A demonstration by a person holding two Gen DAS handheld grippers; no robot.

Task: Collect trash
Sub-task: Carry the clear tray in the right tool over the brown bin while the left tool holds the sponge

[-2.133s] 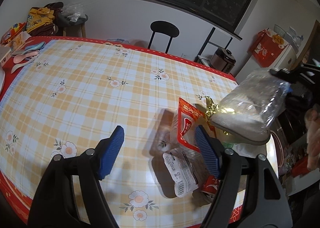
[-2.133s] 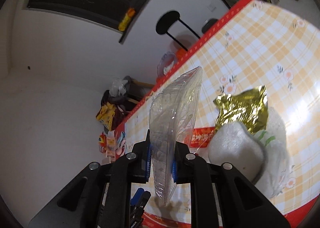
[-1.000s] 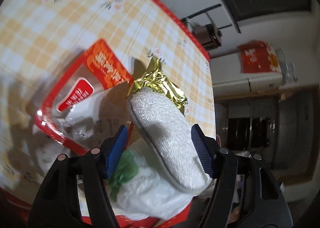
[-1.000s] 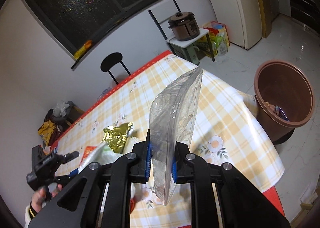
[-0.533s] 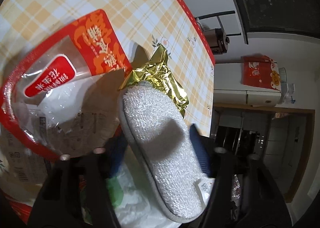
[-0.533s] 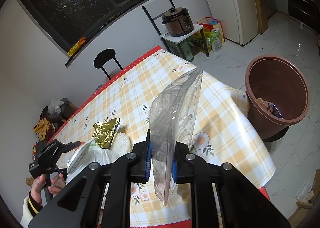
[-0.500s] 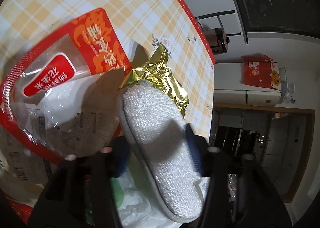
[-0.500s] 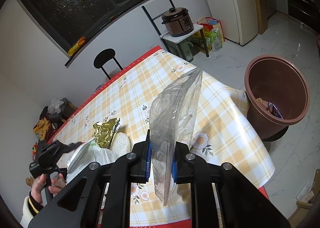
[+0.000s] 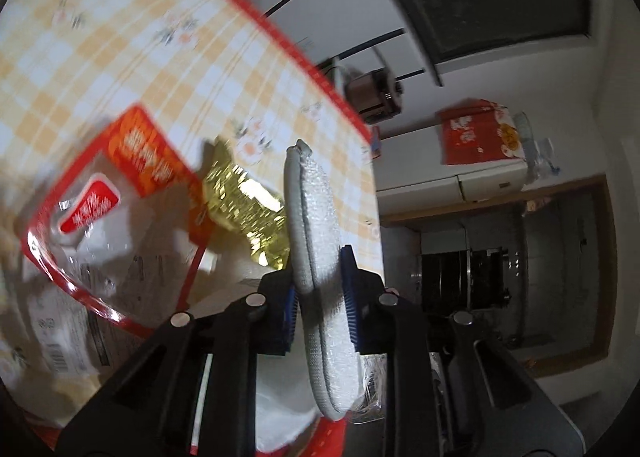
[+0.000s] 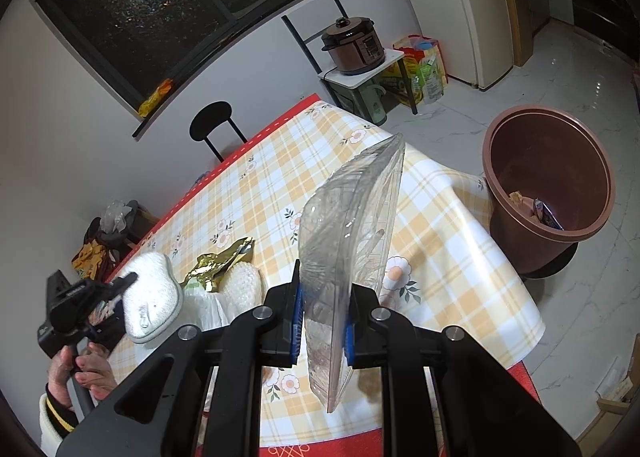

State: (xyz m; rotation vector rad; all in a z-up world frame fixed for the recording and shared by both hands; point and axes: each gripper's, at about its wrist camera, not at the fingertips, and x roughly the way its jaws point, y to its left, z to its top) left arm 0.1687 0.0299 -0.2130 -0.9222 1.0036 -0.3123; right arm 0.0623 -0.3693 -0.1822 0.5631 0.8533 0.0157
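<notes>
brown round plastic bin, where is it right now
In the right wrist view the brown round plastic bin stands on the floor at right, just past the checked table's corner.

A dark window (image 10: 132, 13) sits in the white wall (image 10: 72, 161). A black stool (image 10: 211, 121) stands behind the checked table (image 10: 440, 257); a fridge (image 10: 476, 9) stands on the glossy tile floor (image 10: 580, 297).

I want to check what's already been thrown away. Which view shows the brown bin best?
The right wrist view. The brown bin stands on the floor past the table's corner, its mouth open to the camera, with a couple of wrappers at its bottom. The left wrist view does not show the bin at all.
</notes>
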